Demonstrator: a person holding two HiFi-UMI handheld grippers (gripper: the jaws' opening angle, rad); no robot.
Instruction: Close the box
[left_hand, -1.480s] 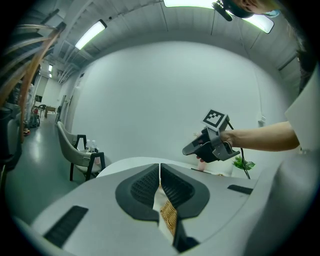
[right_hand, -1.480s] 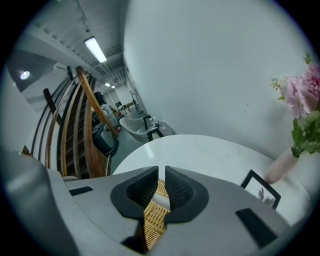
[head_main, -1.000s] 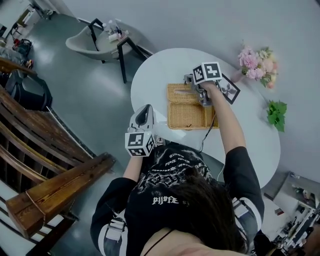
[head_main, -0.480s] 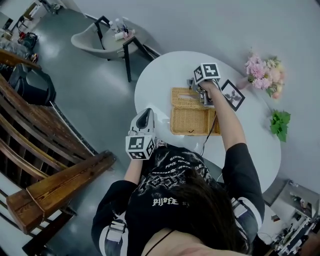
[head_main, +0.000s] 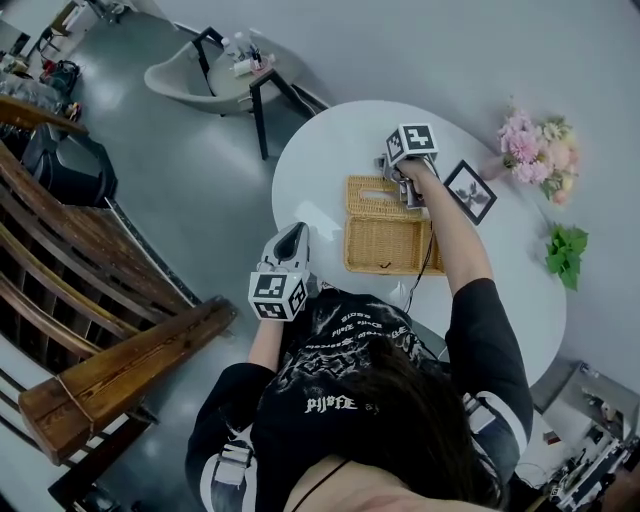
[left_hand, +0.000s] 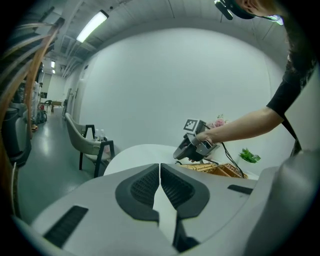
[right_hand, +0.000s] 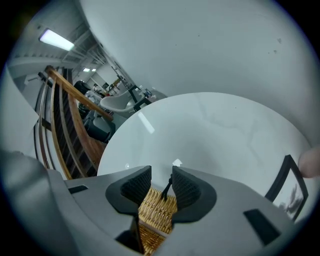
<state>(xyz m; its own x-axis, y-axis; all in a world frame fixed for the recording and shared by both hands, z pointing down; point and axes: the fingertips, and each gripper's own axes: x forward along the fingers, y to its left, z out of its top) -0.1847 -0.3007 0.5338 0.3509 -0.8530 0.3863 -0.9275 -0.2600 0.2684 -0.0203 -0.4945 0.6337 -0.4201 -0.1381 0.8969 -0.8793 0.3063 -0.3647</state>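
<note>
1. While the wicker box (head_main: 388, 245) sits open near the middle of the round white bench (head_main: 320, 165), its lid (head_main: 368, 195) appears folded back on the far side, away from the person. How flat it lies I cannot tell.
2. The right tongs (right_hand: 161, 184) point steeply down over the lid's far edge. Their jaws have just been opening and now stand apart, released. Wicker shows in the gap between them, but the pads do not look to be pressing on it. A thin dark loop (right_hand: 165, 192), probably the catch, sticks up just beside the pad at the view's right.
3. The left tongs (left_hand: 160, 181) are clenched on nothing, pads together. They are held off the bench's near edge beside the person's body, well apart from the box.
4. Judged from this, the closing has not properly begun. The step in hand is getting a grip on the lid's free edge.
5. The next move calls for the right tongs to pinch that edge, clear of the loop. They then swing the lid up and over its hinge towards the person and lower it until it lies square on the base.
6. A framed picture (head_main: 470, 192) stands just beside the right hand, so the swing wants a tight arc. The left tongs could steady the base if it slides.
</note>
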